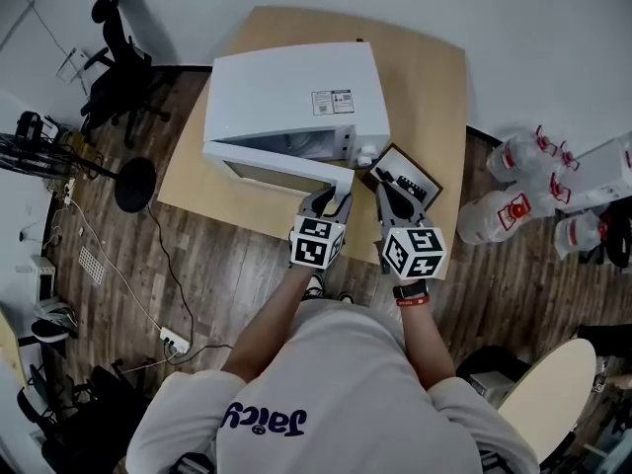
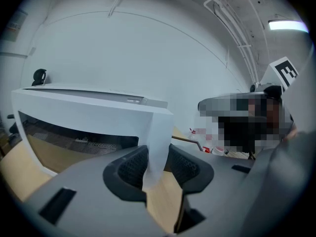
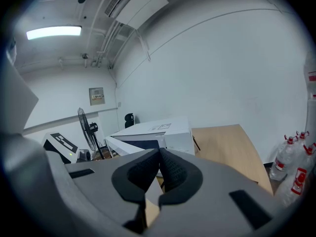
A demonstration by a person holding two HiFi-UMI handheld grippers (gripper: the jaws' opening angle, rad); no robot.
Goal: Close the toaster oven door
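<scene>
Head view: the white toaster oven (image 1: 291, 92) sits on the wooden bench (image 1: 434, 97) at 12 o'clock from me. Its door (image 1: 272, 171) stands ajar, with the free end swung out toward 6 o'clock. My left gripper (image 1: 327, 203) is at that free end. My right gripper (image 1: 393, 197) lies just beside it at 3 o'clock, over a shallow black tray (image 1: 413, 178). Water bottles (image 1: 504, 210) stand on the floor at 3 o'clock.

Left gripper view: the door's (image 2: 98, 117) white edge runs down between the two pads (image 2: 132, 168), and both press on it. The left gripper is clamped on the door. The dark oven opening shows at 9 o'clock.

Right gripper view: the jaws meet at their tips with nothing between them, so the right gripper (image 3: 159, 169) is closed and empty. The toaster oven (image 3: 158, 132) lies at 12 o'clock beyond the tips, a standing fan (image 3: 84, 120) at 10 o'clock and the bottles (image 3: 291, 167) at 3 o'clock.
</scene>
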